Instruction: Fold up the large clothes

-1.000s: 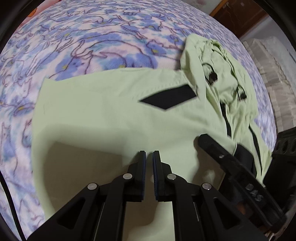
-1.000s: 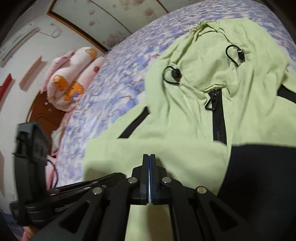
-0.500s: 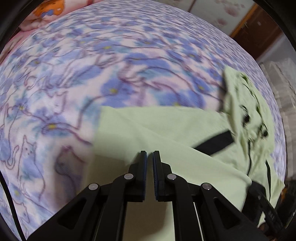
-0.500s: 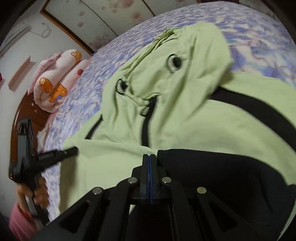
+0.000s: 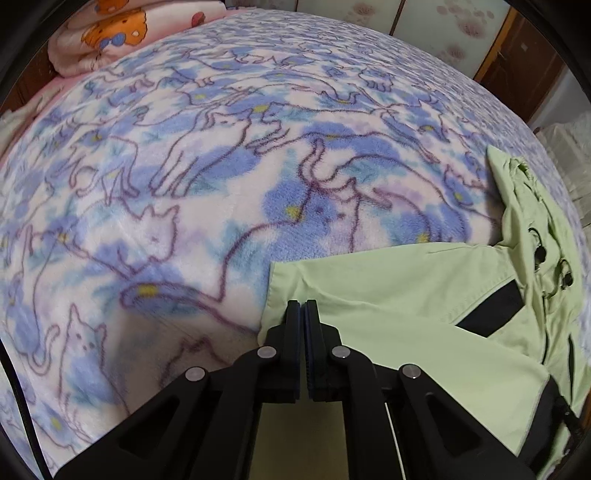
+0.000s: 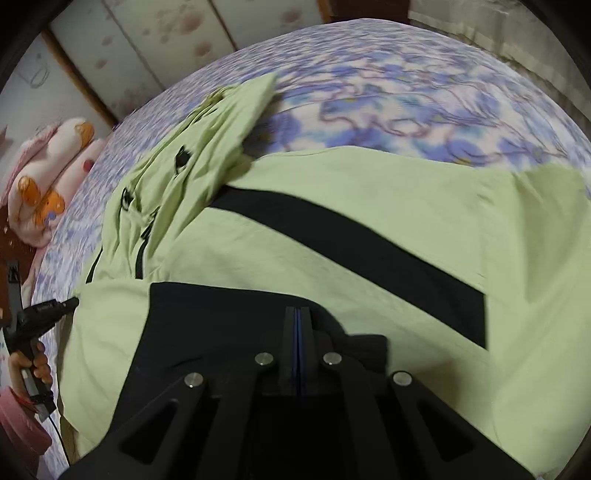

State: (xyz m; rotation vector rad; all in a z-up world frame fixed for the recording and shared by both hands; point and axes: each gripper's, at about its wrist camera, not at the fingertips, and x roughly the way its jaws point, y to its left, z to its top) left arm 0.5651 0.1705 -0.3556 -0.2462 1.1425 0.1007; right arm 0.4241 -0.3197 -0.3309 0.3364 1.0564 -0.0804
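A light green hooded jacket [image 5: 413, 328] with black panels and a black zip lies on the bed. In the left wrist view its sleeve end reaches left, the hood [image 5: 532, 221] at far right. My left gripper [image 5: 303, 308] is shut over the sleeve's cuff edge; whether it pinches the cloth I cannot tell. In the right wrist view the jacket [image 6: 369, 229] fills the middle, hood [image 6: 207, 147] up left. My right gripper [image 6: 298, 314] is shut over a black panel [image 6: 221, 332]; a hold on it is not visible. The left gripper [image 6: 48, 314] shows at the left edge there.
A blue and white cat-print blanket [image 5: 184, 184] covers the bed. Pink bedding with an orange bear print [image 5: 122, 33] lies at the head; it also shows in the right wrist view [image 6: 48, 184]. Wooden doors [image 5: 517, 81] stand beyond the bed.
Both grippers have swung apart: the left one moved left toward the sleeve end, the right one moved right over the jacket's body. The jacket now lies more spread out.
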